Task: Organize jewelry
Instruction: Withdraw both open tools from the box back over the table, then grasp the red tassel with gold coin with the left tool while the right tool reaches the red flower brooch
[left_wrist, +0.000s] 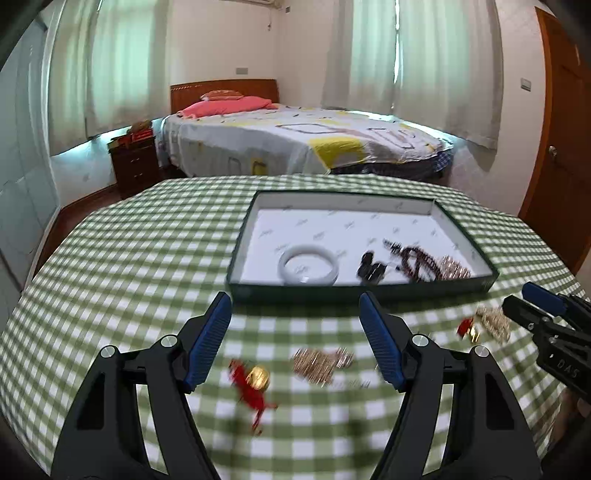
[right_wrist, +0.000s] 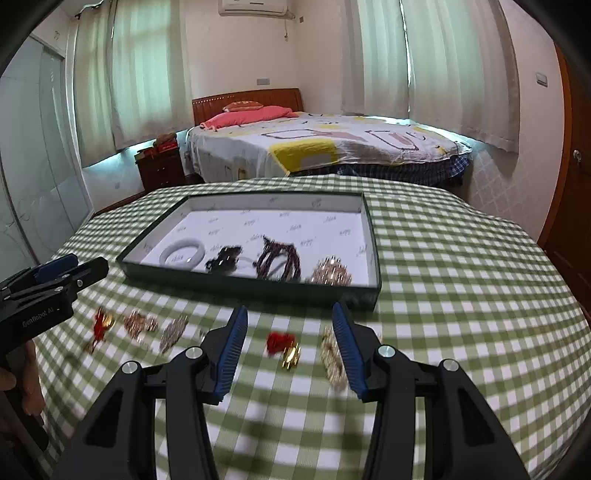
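Left gripper (left_wrist: 295, 339): blue-padded jaws spread wide, nothing between the pads. I have it hovering over the green-and-white checked tablecloth (left_wrist: 122, 266). Right gripper (right_wrist: 290, 345): jaws parted less widely, also empty, also above the cloth.

Loose on the cloth, nearest first. Under the left gripper: a small gold bell charm with red tassel cord (left_wrist: 255, 384) and, just beside it, a heap of fine rose-gold chain (left_wrist: 321, 363). In the right wrist view a third, paler glittery piece (right_wrist: 173, 332) lies next to that chain; too blurred to identify. Under the right gripper: a second gold charm with a red knot (right_wrist: 284, 347), and a pale gold sparkly chain piece (right_wrist: 332, 360) partly hidden behind the right-hand pad. So I count about five items not yet put away.

Beyond them, the shallow dark green cardboard tray with white printed lining (left_wrist: 236, 254). Along its near edge, left to right in the left wrist view: a white jade-like bangle (left_wrist: 308, 266), a black beaded piece (left_wrist: 371, 267), a tangled dark red bead string (left_wrist: 415, 260), a gold rhinestone cluster (left_wrist: 452, 269). Four items stowed; the far half of the tray is bare.

My estimate: roughly halfway. Each gripper sits over its own pair of loose pieces, so I read this as an approach to the next pick, no grasp yet.
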